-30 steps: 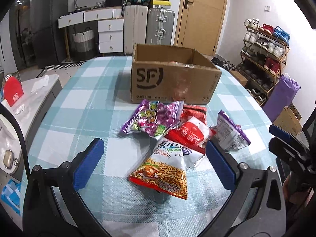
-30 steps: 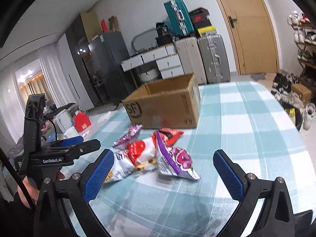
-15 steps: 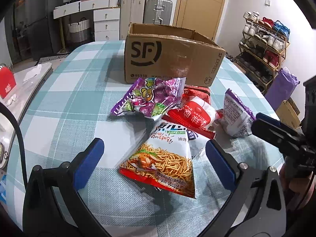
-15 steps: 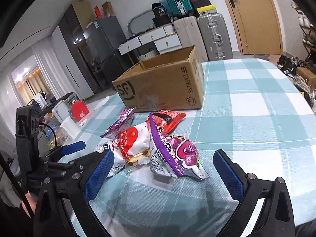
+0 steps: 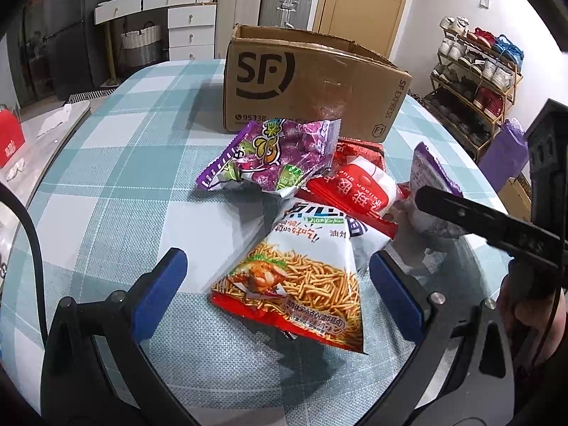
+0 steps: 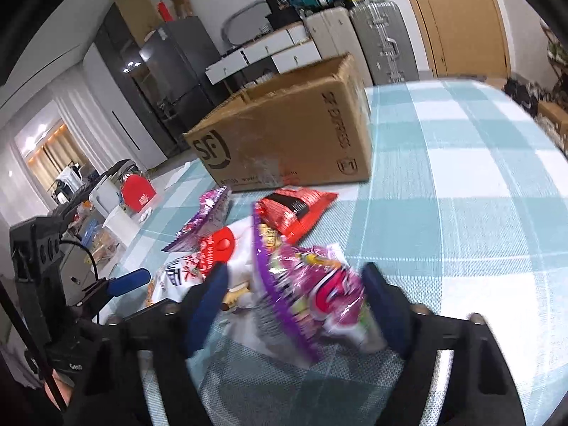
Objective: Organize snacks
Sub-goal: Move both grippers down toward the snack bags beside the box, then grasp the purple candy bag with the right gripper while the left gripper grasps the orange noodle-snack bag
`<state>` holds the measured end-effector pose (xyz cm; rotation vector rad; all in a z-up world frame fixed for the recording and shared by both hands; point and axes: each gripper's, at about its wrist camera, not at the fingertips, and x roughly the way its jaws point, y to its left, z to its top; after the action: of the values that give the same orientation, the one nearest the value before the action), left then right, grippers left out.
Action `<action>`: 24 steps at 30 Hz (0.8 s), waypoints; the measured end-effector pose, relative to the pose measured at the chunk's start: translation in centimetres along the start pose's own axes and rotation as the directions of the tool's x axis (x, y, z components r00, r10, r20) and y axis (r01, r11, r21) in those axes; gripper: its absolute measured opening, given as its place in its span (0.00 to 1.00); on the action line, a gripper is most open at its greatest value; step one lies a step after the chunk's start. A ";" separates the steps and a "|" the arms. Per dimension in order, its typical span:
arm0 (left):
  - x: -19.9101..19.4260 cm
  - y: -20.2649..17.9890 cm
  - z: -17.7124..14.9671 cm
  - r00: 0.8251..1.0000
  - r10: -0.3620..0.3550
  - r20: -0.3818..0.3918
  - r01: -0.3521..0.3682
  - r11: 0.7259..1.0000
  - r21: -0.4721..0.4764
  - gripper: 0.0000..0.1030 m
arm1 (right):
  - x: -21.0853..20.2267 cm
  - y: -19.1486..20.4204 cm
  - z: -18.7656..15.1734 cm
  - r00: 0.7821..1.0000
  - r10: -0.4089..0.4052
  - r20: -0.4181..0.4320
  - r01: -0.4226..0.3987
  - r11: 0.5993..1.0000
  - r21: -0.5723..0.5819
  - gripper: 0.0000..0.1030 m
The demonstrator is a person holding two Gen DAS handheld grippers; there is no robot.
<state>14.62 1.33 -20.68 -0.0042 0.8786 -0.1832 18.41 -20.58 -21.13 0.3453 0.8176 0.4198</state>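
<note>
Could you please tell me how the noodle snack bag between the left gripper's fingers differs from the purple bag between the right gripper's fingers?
The noodle snack bag is white and red and pictures fried noodles; the purple bag is purple and pink. The noodle bag lies flat on the table, while the purple bag stands on edge. The left gripper is wide open around its bag; the right gripper has narrowed about its bag. Both are sealed foil packets near the cardboard box.

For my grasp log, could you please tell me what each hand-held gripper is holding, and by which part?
The right hand-held gripper straddles the purple snack bag across its body, but contact is too blurred to confirm. The left hand-held gripper holds nothing.
</note>
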 end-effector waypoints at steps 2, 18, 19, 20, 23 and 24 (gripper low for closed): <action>0.2 -0.1 0.0 1.000 0.000 0.003 0.000 1.000 0.004 0.99 | 0.3 -0.6 0.0 1.000 0.012 -0.015 -0.011 1.000 0.028 0.57; -0.2 0.4 -0.4 1.000 -0.009 0.001 0.009 1.000 -0.026 0.99 | -0.8 -2.0 0.1 0.997 0.078 0.029 -0.081 0.991 0.111 0.49; -0.1 0.4 -0.4 1.000 -0.010 -0.001 0.010 1.000 -0.026 0.99 | -0.9 -2.2 0.1 0.996 0.085 0.031 -0.088 0.989 0.115 0.49; -0.1 0.5 -0.4 1.000 -0.010 -0.002 0.010 1.000 -0.028 0.99 | -0.9 -2.4 0.0 0.996 0.086 0.032 -0.090 0.989 0.121 0.49; -0.1 0.6 -0.5 1.000 -0.015 -0.004 0.015 0.999 -0.033 0.99 | -1.1 -2.7 -0.3 0.995 0.093 0.039 -0.097 0.986 0.132 0.49; -0.1 0.6 -0.4 1.000 -0.016 -0.007 0.016 0.999 -0.034 0.99 | -1.2 -2.7 -0.3 0.995 0.095 0.042 -0.100 0.986 0.133 0.49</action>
<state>14.32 1.97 -20.94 -0.0425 0.8896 -0.1835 18.09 -23.47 -21.80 0.5192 0.7987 0.4491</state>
